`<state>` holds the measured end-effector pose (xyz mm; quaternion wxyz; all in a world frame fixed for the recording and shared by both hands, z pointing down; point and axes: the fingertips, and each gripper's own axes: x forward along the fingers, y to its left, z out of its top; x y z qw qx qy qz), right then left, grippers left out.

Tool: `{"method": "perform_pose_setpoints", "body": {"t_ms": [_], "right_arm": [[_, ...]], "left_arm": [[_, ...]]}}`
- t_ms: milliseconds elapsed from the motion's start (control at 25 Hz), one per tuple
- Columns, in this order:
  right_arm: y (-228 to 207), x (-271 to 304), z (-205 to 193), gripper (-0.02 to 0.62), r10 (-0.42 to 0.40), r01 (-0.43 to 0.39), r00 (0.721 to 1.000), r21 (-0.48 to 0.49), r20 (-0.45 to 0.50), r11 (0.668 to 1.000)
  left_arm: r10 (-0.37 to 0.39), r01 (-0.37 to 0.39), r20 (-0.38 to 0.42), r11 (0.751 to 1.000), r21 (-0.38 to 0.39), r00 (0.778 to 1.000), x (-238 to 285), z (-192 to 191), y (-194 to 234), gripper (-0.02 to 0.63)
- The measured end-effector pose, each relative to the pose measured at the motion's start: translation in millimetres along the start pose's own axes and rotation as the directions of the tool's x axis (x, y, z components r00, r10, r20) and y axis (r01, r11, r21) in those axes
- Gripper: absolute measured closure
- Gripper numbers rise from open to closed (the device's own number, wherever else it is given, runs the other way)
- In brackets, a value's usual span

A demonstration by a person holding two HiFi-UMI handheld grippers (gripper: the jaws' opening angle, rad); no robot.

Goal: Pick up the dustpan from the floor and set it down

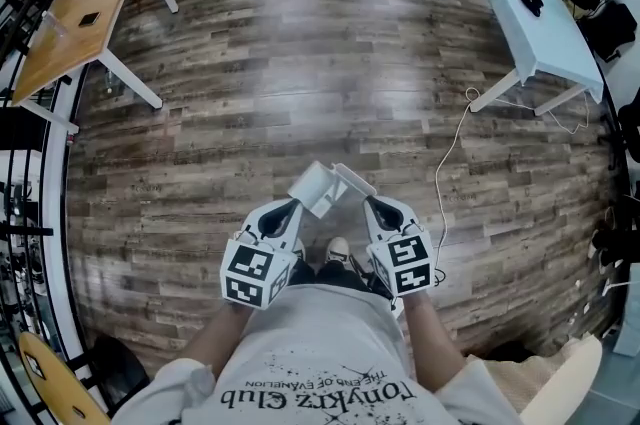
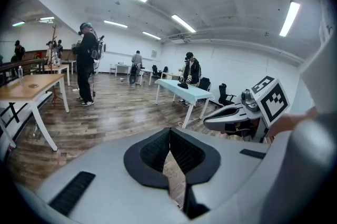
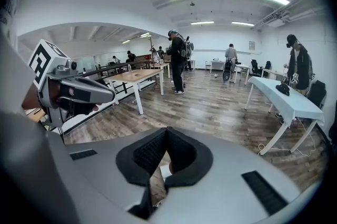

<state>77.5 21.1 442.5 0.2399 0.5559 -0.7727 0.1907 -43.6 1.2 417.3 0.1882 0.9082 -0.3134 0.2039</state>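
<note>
Dustpan (image 1: 322,186), white, lies on the wooden floor (image 1: 330,83) just ahead of the person's shoe (image 1: 338,249) and shows between the tips of both tools. The left tool (image 1: 298,205) and right tool (image 1: 368,205) each have their jaws closed together, gripping nothing.

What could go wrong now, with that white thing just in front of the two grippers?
Both the left gripper and right gripper are shut, so they could knock the white object, likely the dustpan, instead of grasping it. The white cable on the floor could trip the person.
</note>
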Motion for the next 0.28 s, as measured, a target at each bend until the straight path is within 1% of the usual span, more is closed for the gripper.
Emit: {"method": "perform_pose_setpoints", "body": {"t_ms": [280], "right_arm": [[0.4, -1.3, 2.6, 0.571, -0.006, 0.006, 1.000, 0.001, 0.002, 1.000]], "left_arm": [[-0.005, 0.005, 0.000, 1.000, 0.003, 1.000, -1.3, 3.9, 1.1, 0.583]]}}
